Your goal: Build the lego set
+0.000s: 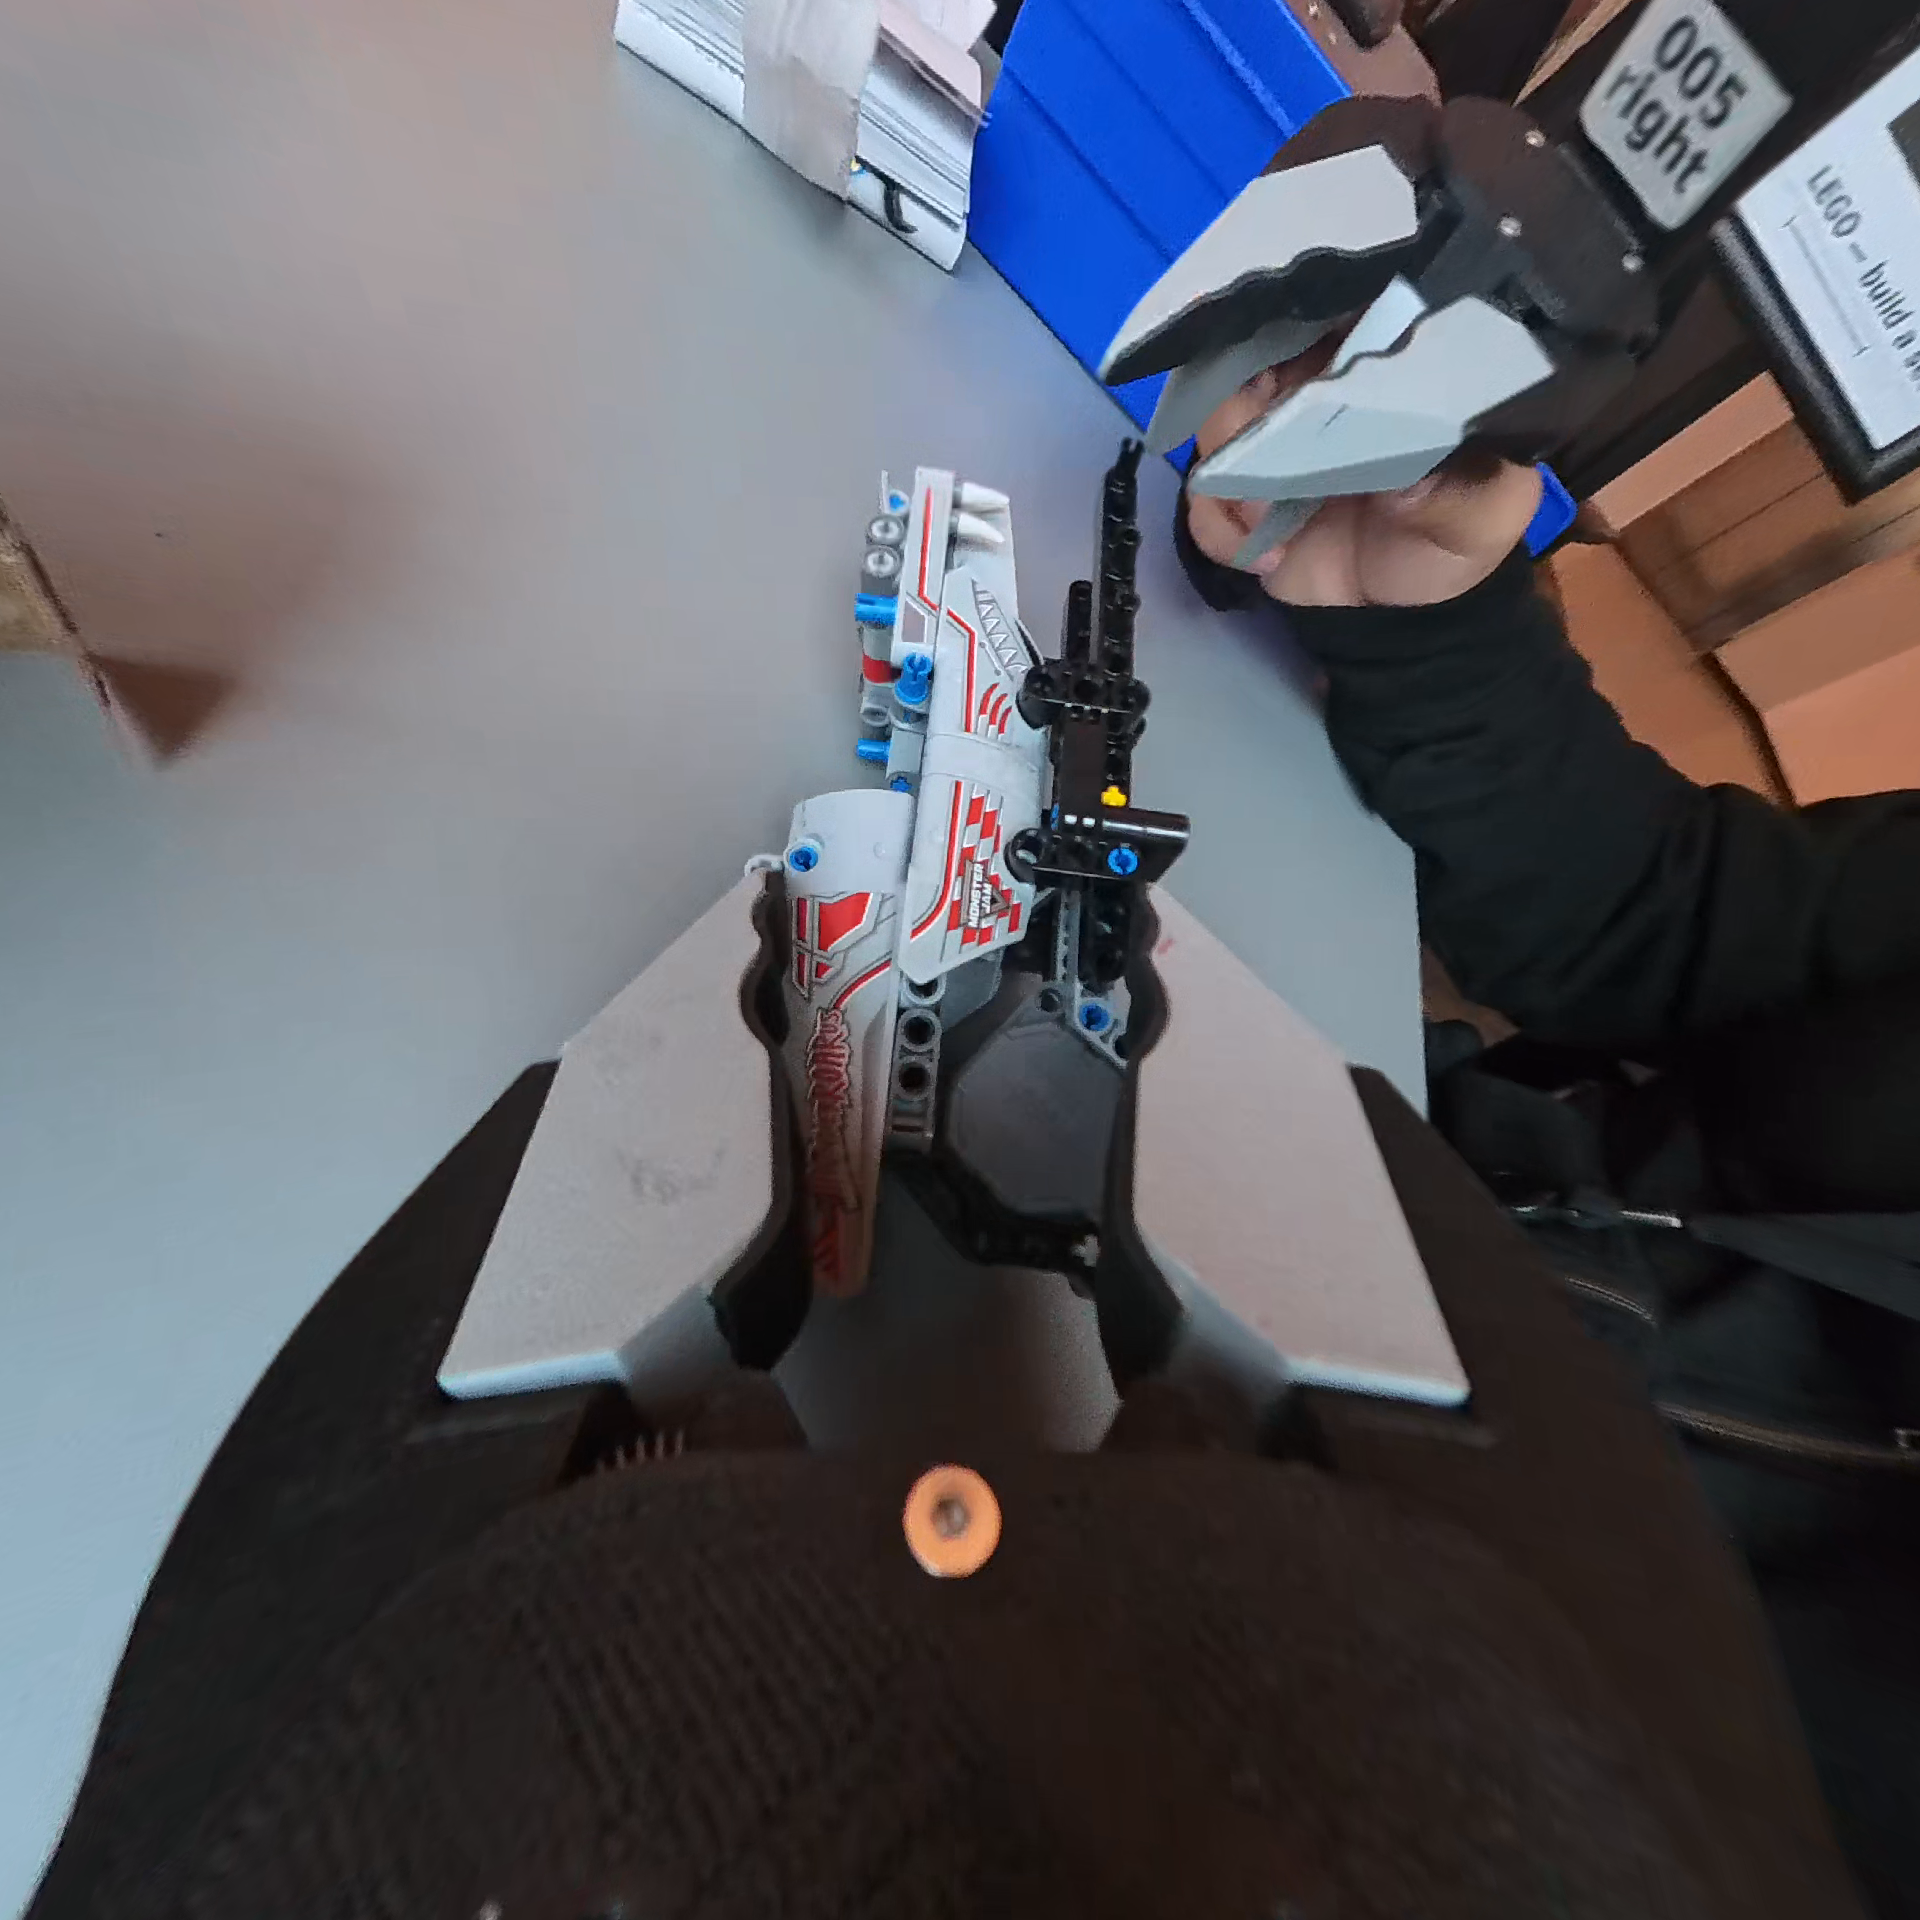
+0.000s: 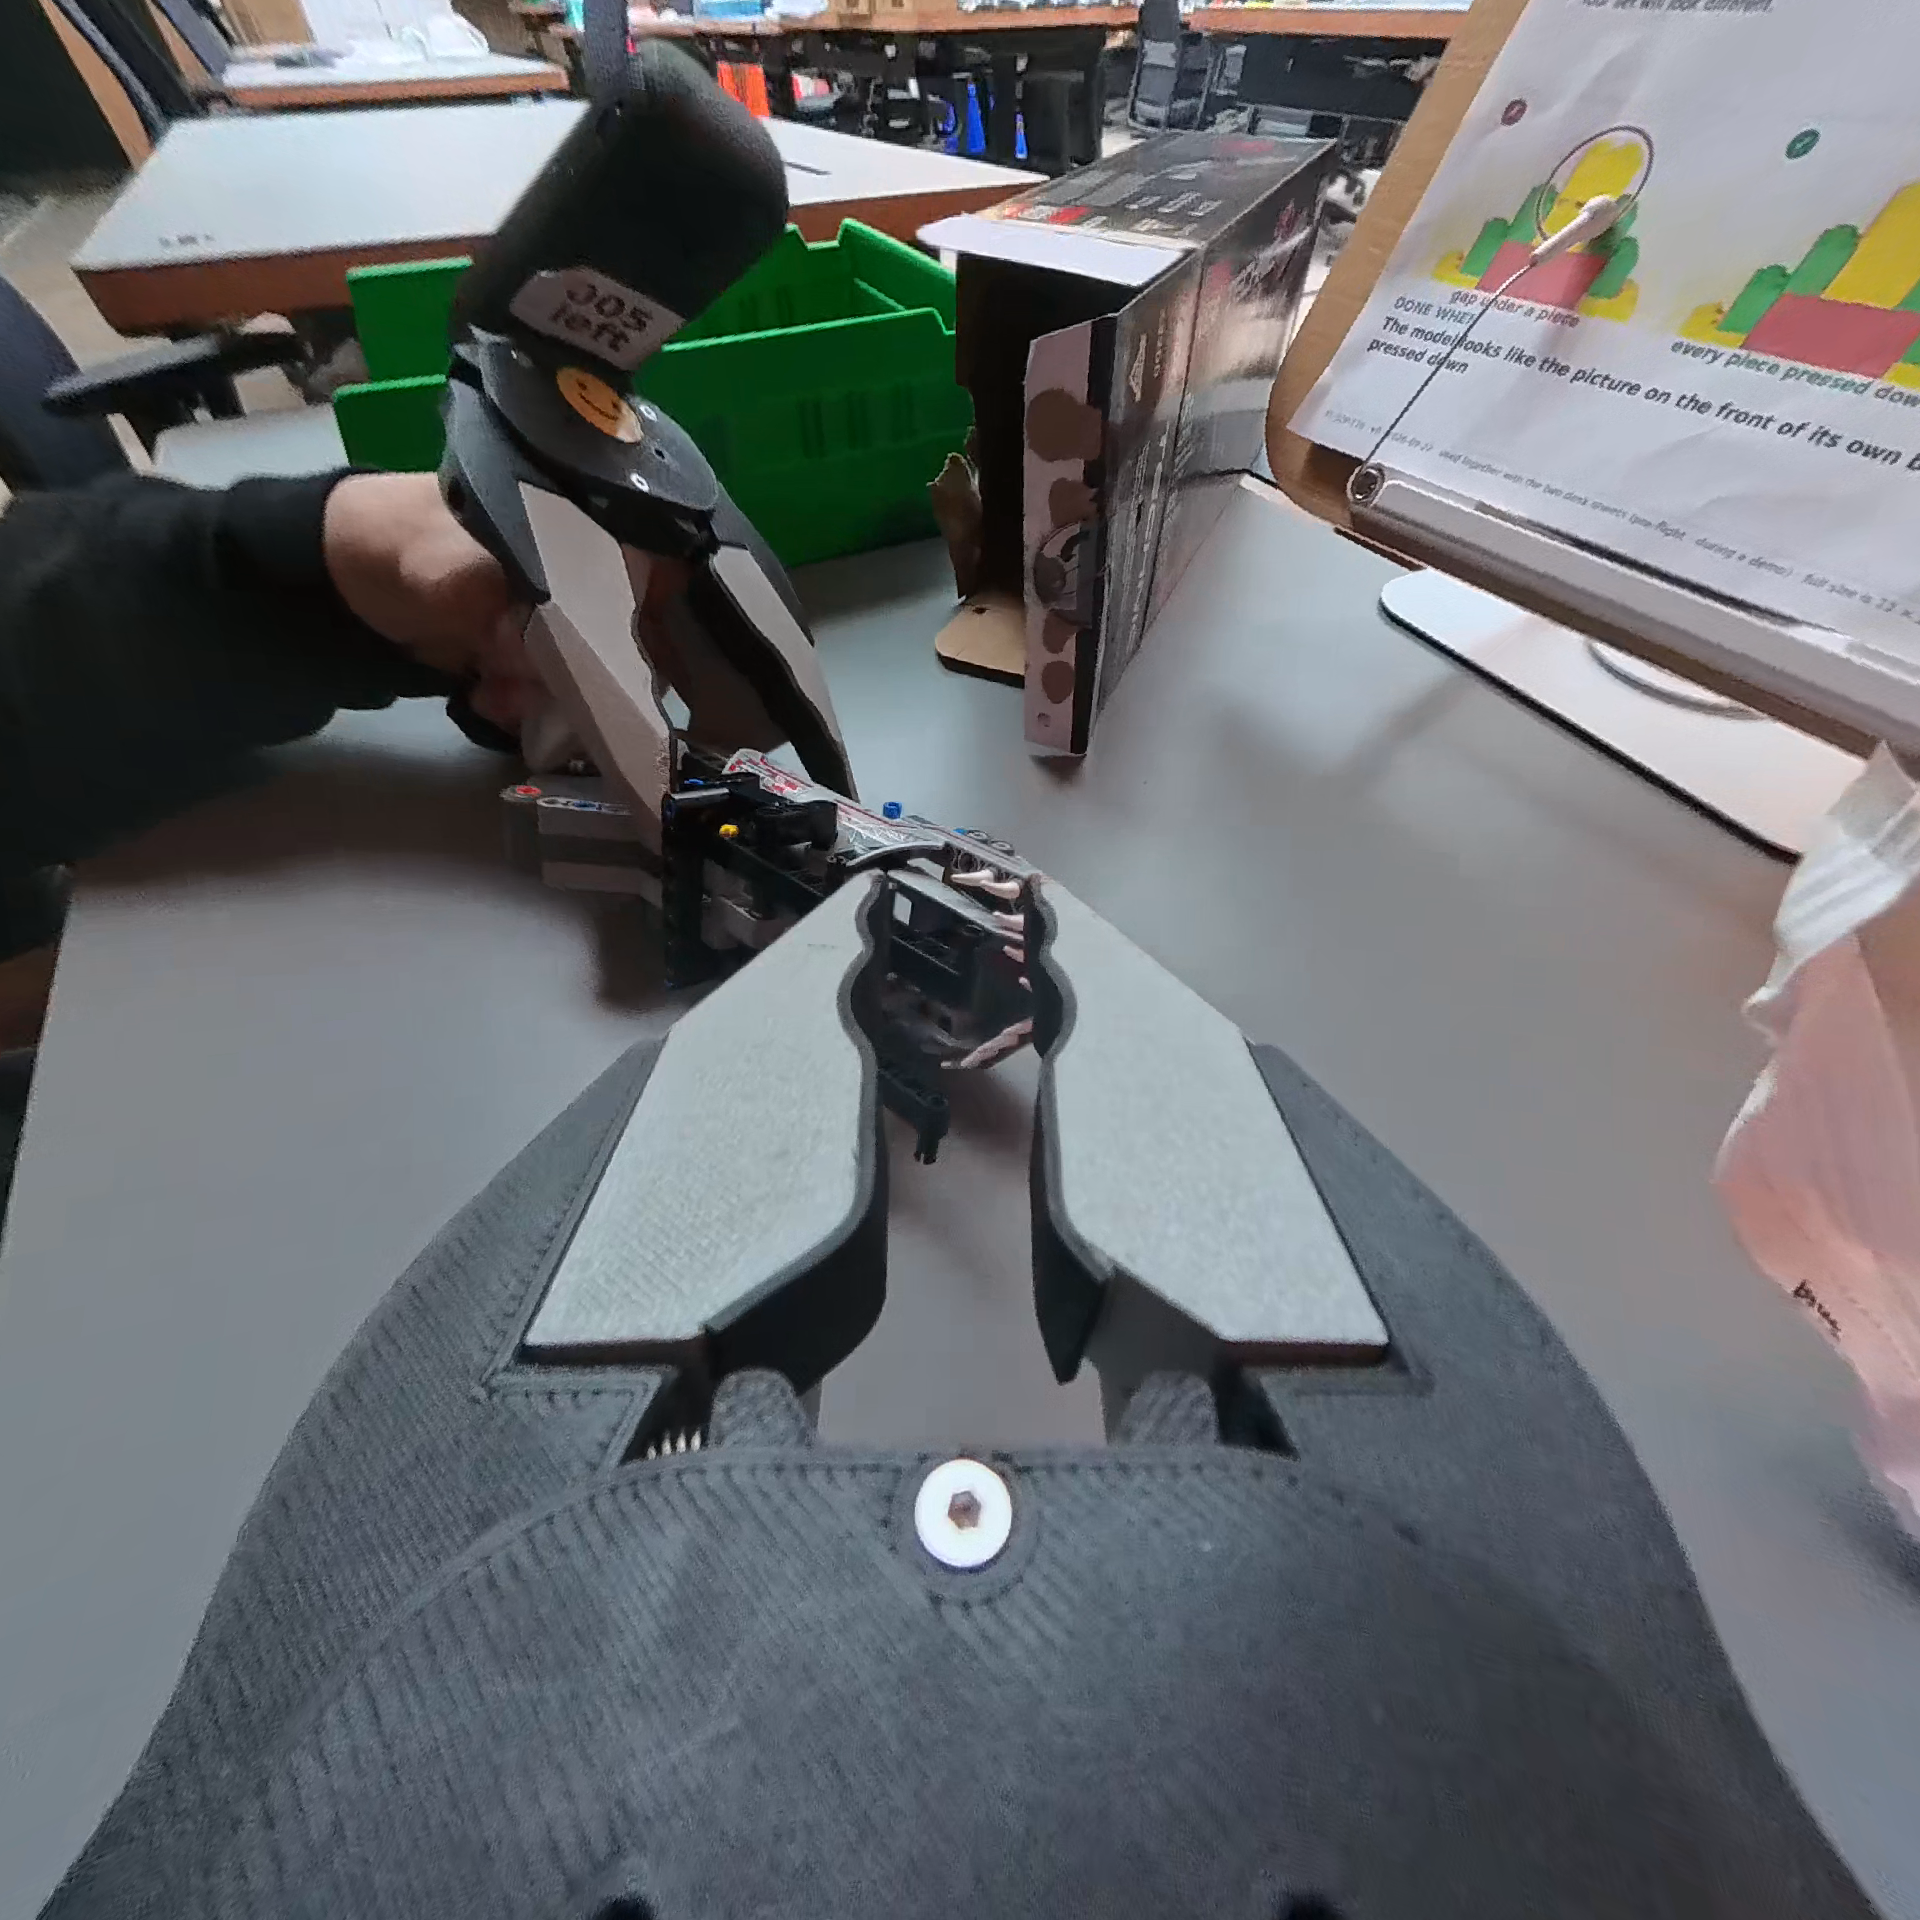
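The half-built lego model (image 1: 956, 790) lies on the grey table (image 1: 416, 520), long axis running between the grippers; left gripper (image 1: 951, 935) pinches its rear; right gripper (image 2: 951, 935), fingers spread, straddles its toothed front, contact indeterminate.

My left gripper (image 1: 951, 935) points forward and low over the counter (image 1: 416, 727), its two fingers (image 1: 665, 1132) closed around the rear of the lego model (image 1: 956, 748), pressing it from both sides. My left hand (image 2: 416, 582) wraps its handle from behind, black sleeve (image 2: 156, 644) up to the wrist. My right gripper (image 2: 951, 935) meets the model's front end from the opposite side; whether its fingers (image 2: 727, 1174) actually pinch it I cannot tell. My right hand (image 1: 1382, 540) grips that handle.
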{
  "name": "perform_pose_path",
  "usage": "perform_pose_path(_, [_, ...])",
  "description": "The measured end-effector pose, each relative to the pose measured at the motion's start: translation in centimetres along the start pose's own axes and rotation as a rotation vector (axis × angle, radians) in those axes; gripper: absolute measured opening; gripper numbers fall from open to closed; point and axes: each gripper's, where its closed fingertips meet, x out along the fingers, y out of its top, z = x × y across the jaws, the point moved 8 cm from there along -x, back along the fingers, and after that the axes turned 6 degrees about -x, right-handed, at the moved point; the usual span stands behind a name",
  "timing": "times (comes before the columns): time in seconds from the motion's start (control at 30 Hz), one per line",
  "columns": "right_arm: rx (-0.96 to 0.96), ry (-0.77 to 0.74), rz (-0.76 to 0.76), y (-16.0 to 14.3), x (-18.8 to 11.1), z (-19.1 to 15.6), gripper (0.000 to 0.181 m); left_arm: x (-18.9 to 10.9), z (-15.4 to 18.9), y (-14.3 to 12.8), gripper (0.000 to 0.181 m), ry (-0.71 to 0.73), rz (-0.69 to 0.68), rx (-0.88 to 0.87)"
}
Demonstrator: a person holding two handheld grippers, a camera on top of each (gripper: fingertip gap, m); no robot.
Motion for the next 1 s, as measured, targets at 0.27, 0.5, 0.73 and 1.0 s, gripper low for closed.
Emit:
perform_pose_path(0.27, [0.285, 0.181, 0.013, -1.2, 0.1, 1.0, 0.0, -0.3, -0.4, -0.1, 0.063, -0.058, -0.005, -0.042])
perform_pose_path(0.5, [0.366, 0.195, 0.052, -1.3, -0.3, 1.7, 0.004, -0.2, -0.4, -0.1, 0.063, -0.056, 0.001, -0.042])
perform_pose_path(0.73, [0.197, 0.15, -0.043, -1.6, 0.4, 0.7, 0.001, -0.3, 0.2, 0.1, 0.063, 0.019, -0.013, 0.007])
perform_pose_path(1.0, [0.005, 0.134, -0.136, -1.8, 1.4, -1.8, 0.0, -1.1, 6.1, 2.2, 0.059, 0.21, -0.016, 0.331])
